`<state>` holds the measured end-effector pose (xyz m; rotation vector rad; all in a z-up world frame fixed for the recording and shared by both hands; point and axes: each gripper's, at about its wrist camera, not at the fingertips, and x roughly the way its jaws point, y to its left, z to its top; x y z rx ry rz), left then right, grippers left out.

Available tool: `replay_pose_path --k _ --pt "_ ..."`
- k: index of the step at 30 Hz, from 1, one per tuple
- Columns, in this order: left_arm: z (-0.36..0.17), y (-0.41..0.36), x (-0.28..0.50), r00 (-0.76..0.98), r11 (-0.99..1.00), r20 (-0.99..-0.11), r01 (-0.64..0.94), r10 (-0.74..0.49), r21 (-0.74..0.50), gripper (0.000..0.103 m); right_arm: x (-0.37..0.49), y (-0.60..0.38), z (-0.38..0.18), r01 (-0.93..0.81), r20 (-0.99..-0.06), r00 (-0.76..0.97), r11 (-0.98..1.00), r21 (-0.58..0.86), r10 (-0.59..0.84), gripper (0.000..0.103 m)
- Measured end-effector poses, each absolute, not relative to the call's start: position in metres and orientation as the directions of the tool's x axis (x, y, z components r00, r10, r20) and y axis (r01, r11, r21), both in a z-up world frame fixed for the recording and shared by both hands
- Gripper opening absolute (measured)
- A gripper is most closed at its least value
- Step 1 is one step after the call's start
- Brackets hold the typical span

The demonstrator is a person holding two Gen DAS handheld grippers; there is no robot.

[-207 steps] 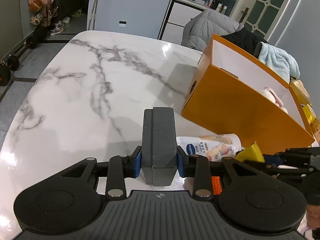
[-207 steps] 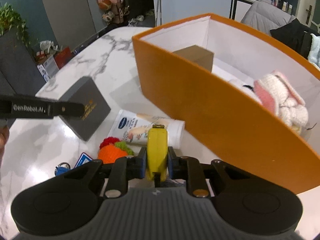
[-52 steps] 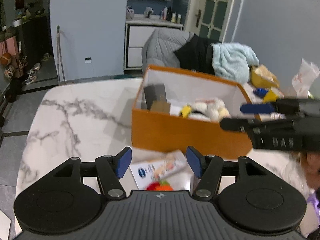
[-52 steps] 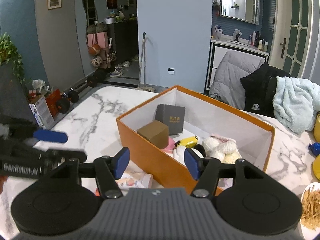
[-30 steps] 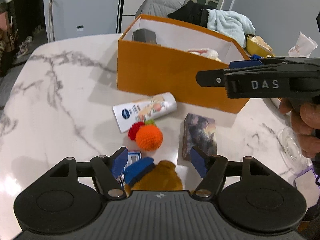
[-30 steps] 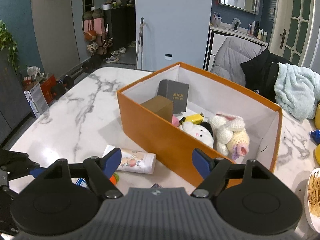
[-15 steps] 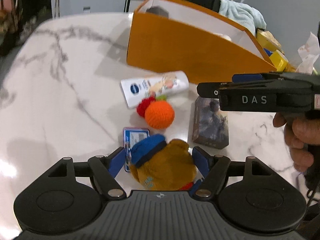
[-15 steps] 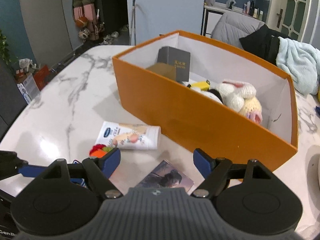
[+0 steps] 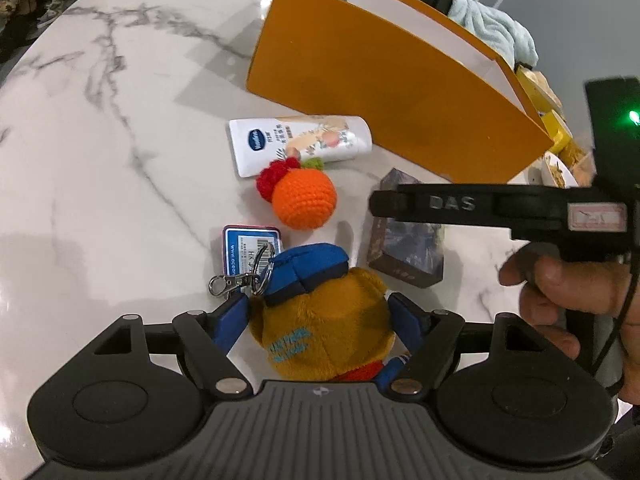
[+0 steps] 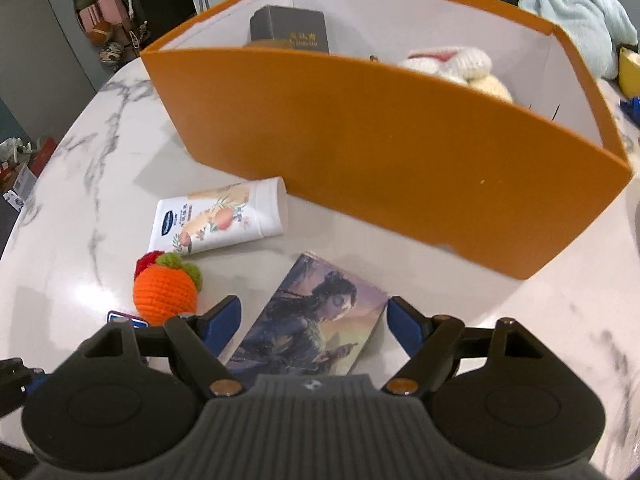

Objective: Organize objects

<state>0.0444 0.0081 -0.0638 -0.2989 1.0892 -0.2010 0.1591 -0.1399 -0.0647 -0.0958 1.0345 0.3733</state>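
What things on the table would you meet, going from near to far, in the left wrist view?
Brown plush toy → blue card → orange crochet ball → lotion tube → orange box.

Left gripper [image 9: 320, 312] opening, right gripper [image 10: 310, 316] agape.

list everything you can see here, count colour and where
storage box: 1, orange outside, white inside, far part of the table
marble table: 1, white with grey veins, under everything
dark box: 1, charcoal with gold lettering, inside the storage box
knitted toy: 1, cream and pink, inside the storage box
lotion tube: 1, white, lying before the storage box
crochet fruit: 1, orange with red and green, beside the tube
card box: 1, illustrated, flat between the right fingers
plush toy: 1, brown with blue cap, between the left fingers
tag: 1, blue and white, beside the plush
left gripper: opening, around the plush
right gripper: open, over the card box
hand: 1, holding the right gripper
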Motion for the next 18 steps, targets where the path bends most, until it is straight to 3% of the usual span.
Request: replay_pose_path --k 11,18 --pt "-0.064 -0.003 0.035 0.381 0.938 -0.859 0.082 -0.342 -0.337 0.089 0.158 -0.125 -0.076 -0.401 -0.874 0.435 0.916 0.026 0.215 0.081" --pt "-0.053 0.007 0.035 0.368 0.932 -0.862 0.036 -0.349 -0.362 0.087 0.159 -0.127 -0.076 -0.413 -0.877 0.425 0.91 0.033 0.225 0.081"
